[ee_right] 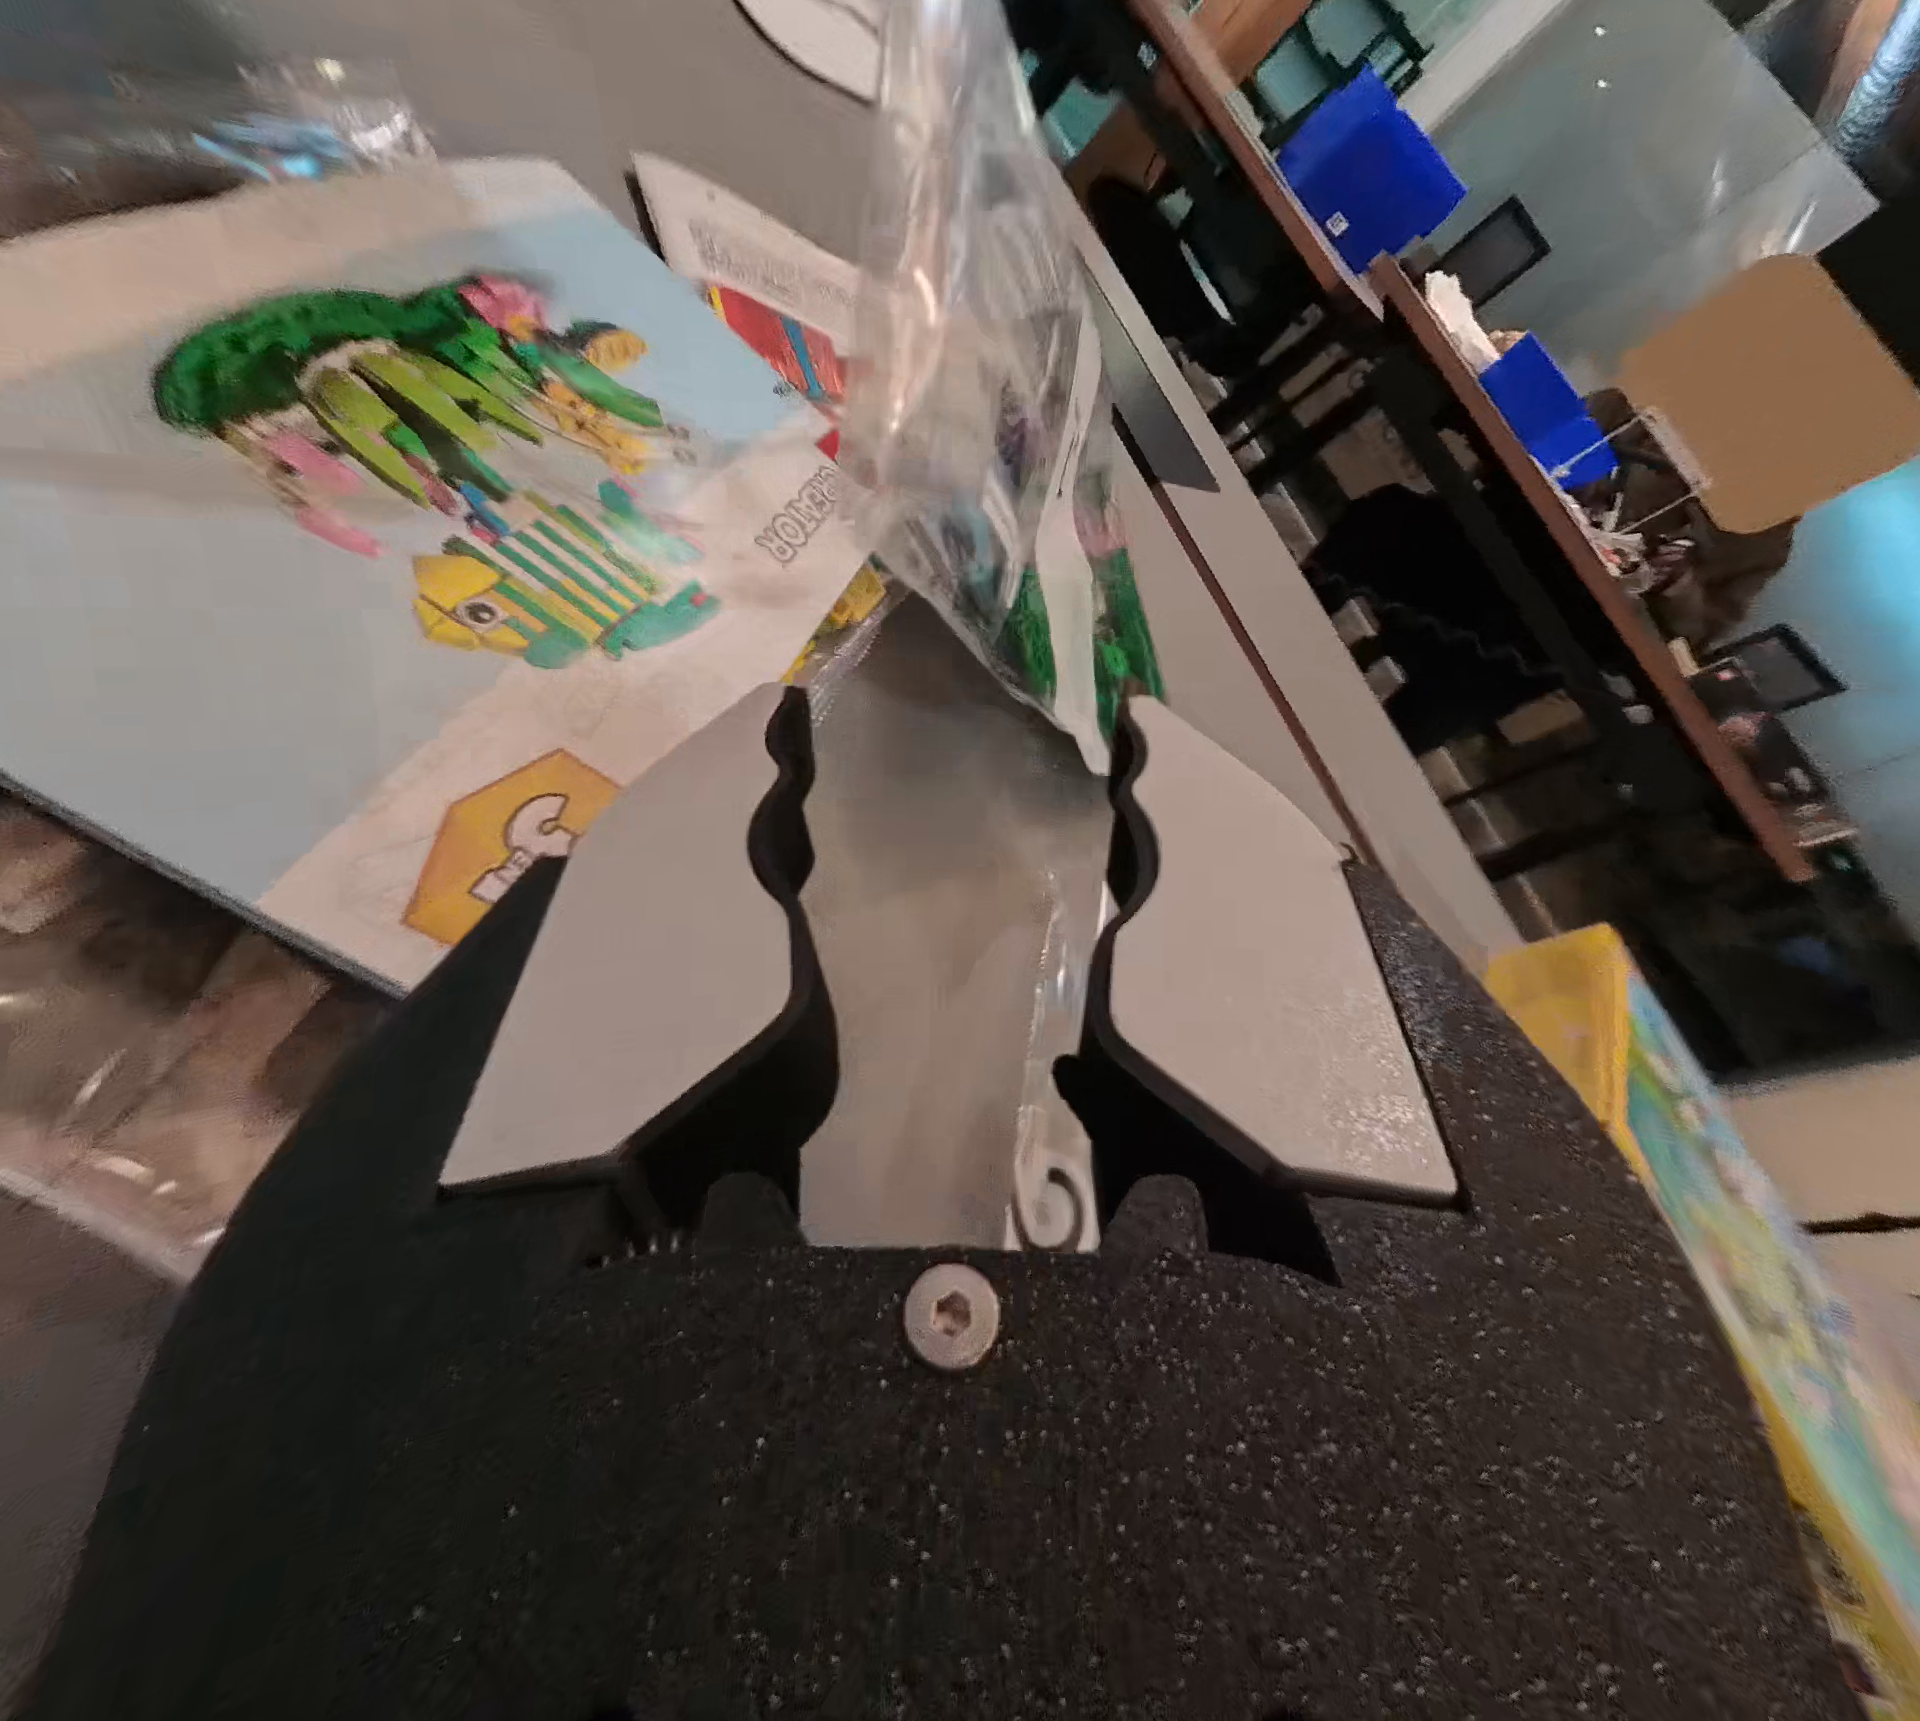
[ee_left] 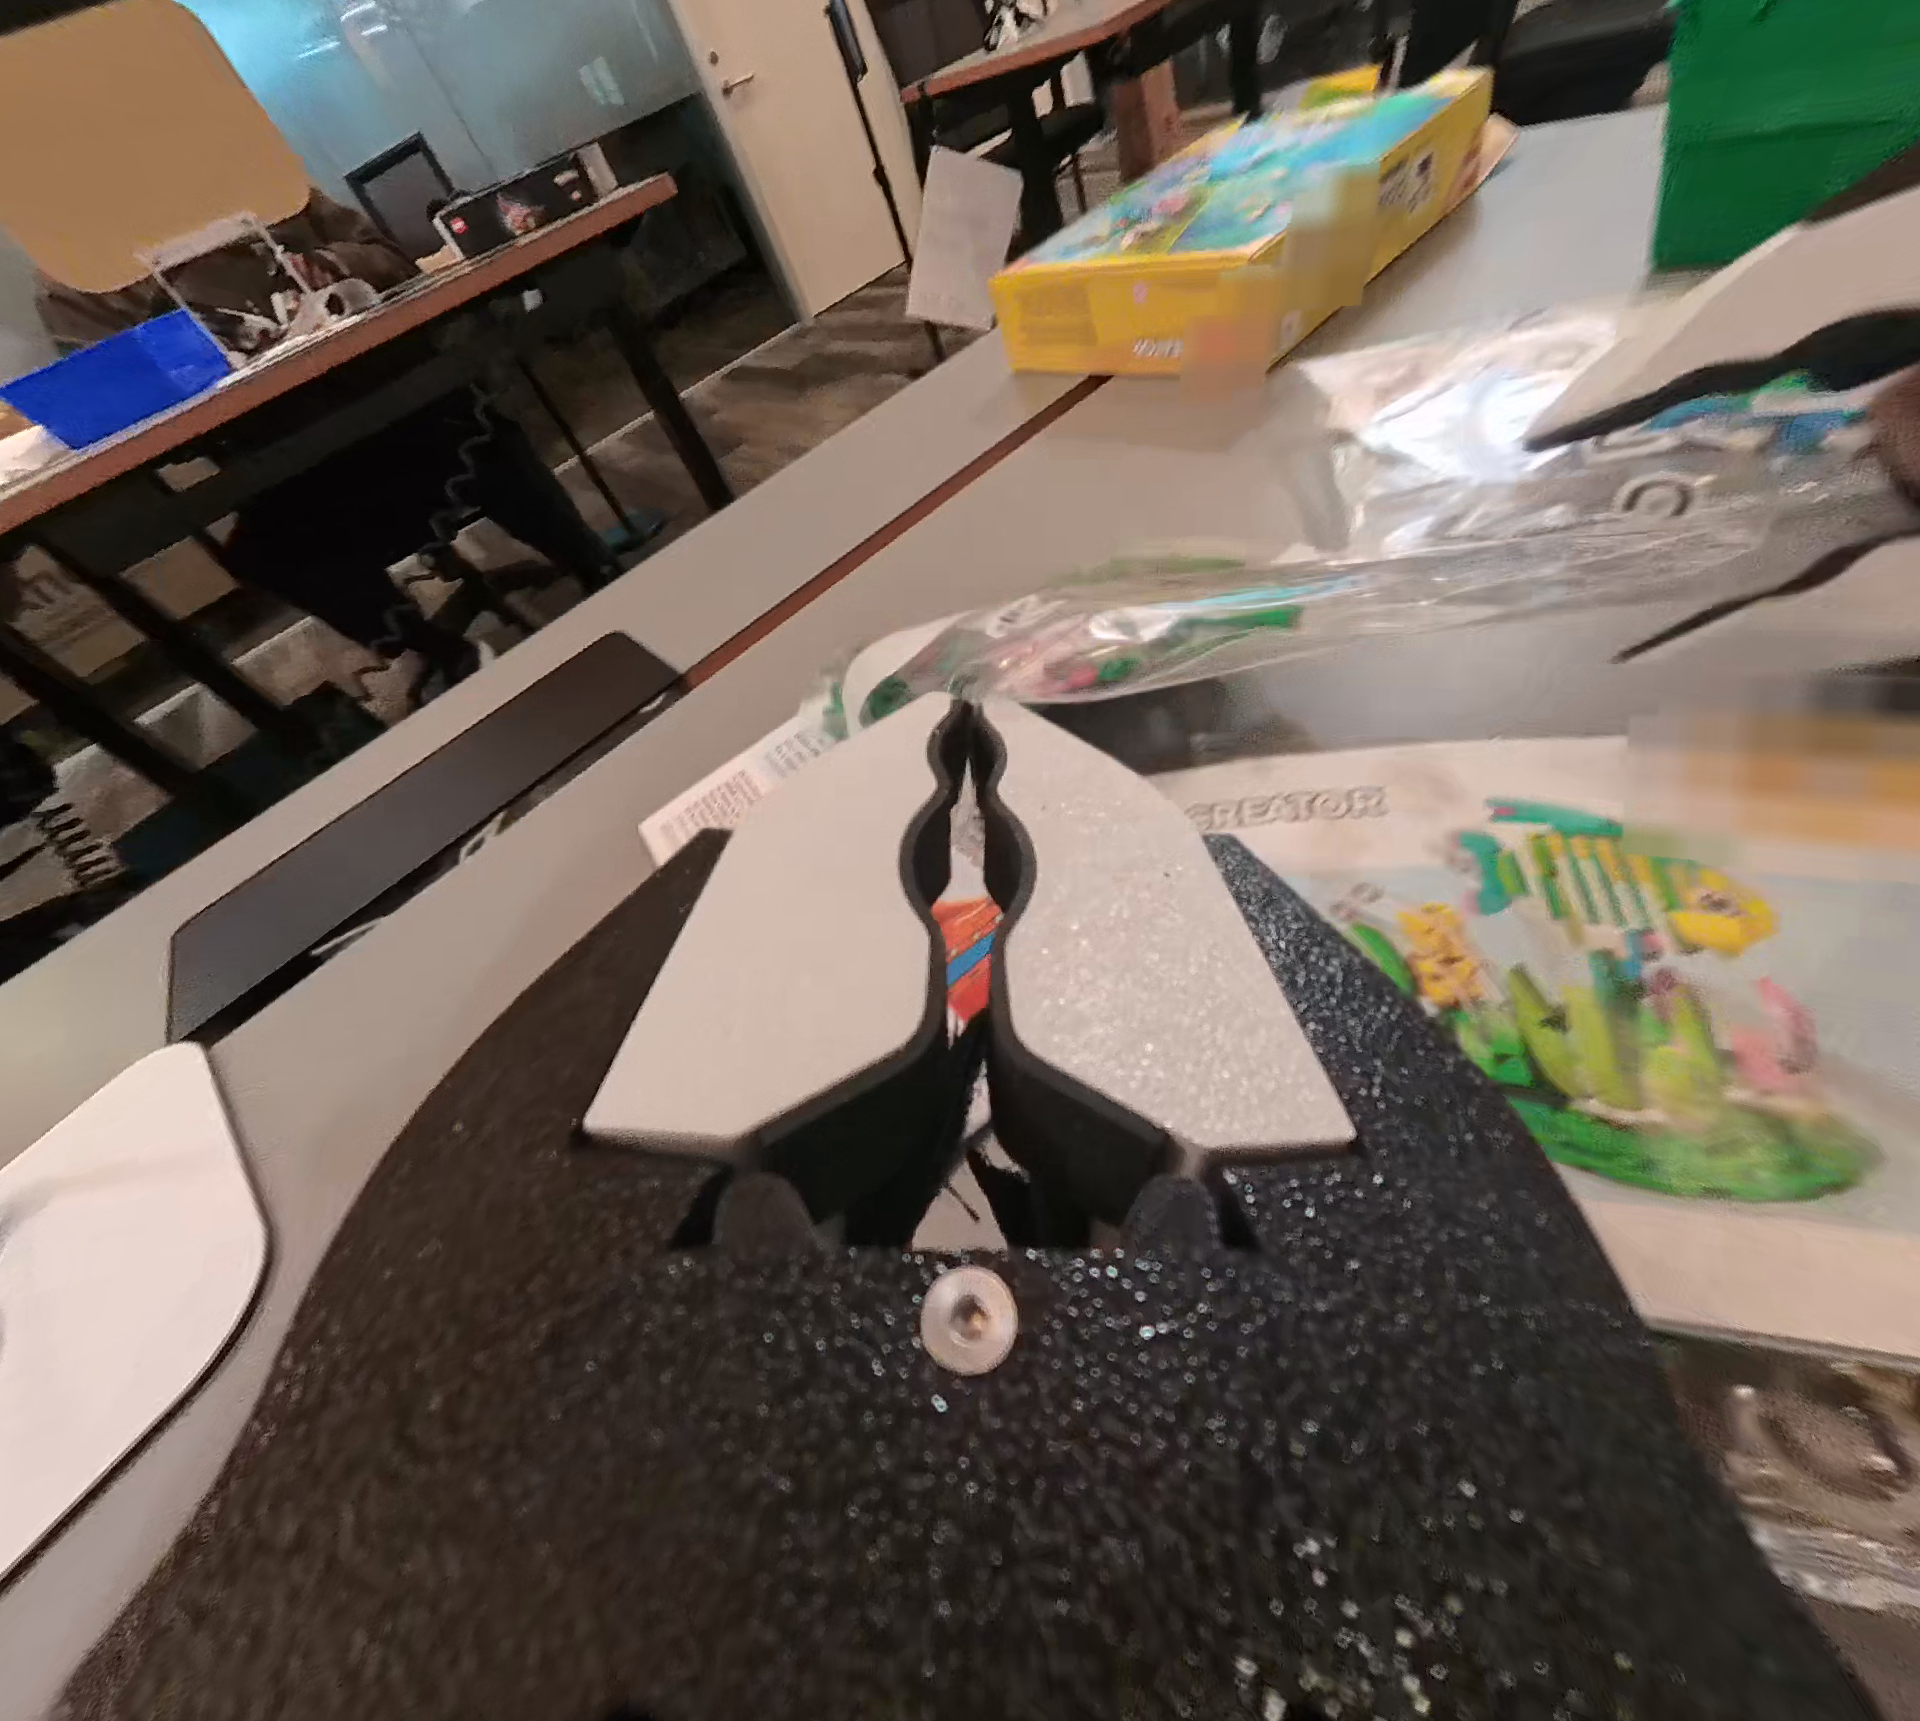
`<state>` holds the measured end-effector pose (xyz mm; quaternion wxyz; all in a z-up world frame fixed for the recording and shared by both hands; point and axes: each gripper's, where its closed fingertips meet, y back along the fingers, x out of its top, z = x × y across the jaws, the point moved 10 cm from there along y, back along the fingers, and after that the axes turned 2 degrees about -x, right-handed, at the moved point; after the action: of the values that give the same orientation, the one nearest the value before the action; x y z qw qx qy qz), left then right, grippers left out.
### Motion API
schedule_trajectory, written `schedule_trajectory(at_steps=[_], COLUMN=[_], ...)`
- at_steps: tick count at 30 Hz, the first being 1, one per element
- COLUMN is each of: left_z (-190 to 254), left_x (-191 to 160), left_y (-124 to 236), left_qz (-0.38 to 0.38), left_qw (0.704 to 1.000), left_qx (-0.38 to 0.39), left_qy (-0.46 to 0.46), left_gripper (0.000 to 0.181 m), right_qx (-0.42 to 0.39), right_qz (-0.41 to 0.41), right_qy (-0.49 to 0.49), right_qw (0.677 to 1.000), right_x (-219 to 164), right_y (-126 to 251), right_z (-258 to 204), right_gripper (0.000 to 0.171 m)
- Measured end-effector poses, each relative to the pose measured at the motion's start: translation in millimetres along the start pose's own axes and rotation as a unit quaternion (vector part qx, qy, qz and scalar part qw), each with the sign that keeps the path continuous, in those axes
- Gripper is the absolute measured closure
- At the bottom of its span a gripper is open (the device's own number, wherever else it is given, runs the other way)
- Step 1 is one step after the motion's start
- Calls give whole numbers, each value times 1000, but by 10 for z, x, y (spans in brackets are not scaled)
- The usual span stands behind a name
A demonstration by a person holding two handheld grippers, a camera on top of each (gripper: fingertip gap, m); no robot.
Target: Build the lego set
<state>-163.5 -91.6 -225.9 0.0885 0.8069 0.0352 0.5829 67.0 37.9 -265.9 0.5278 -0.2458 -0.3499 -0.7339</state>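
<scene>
Grey table (ee_left: 1143, 445): yellow box (ee_left: 1226, 258), booklet (ee_left: 1662, 996), bag (ee_left: 1195, 622).

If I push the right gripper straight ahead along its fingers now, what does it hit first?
Most likely the clear plastic bag of bricks: its lower corner hangs just ahead of the open right gripper, near the right-hand finger. Past it lies the grey table. Motion blur makes depth uncertain.

Blue bins (ee_right: 1369, 167) on wooden desks (ee_left: 343, 362); black chairs (ee_left: 930, 24) beyond
</scene>
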Motion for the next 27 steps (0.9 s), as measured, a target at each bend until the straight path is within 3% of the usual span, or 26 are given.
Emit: schedule_trajectory(at_steps=[3,5,9,13,16,18,19,27], left_z=[34,52,79,59,19,-23,-32,-70], left_x=[101,135,136,85,39,32,25,-113], left_y=[45,83,158,207,224,215,205,182], left_qz=[16,26,52,83,102,102,92,97], left_qw=[1000,1000,998,995,993,994,995,994], left_qx=[-9,-10,-28,-47,-53,-25,-23,-19], left_qy=[-2,-8,-36,-26,-5,16,18,47], left_gripper=[181,181,181,181,177,142,135,134], right_qx=[-24,-35,-83,-102,-99,-100,-102,-103], right_qz=[-31,-44,-34,2,12,16,21,40], right_qy=[48,73,102,97,85,76,69,19], right_qw=[998,996,991,990,991,992,992,994], right_x=[35,28,21,96,124,132,138,240], right_y=[-137,-227,-335,-301,-269,-250,-237,-182], right_z=[22,47,111,124,105,105,112,220], right_gripper=[99,98,124,170,171,171,171,171])
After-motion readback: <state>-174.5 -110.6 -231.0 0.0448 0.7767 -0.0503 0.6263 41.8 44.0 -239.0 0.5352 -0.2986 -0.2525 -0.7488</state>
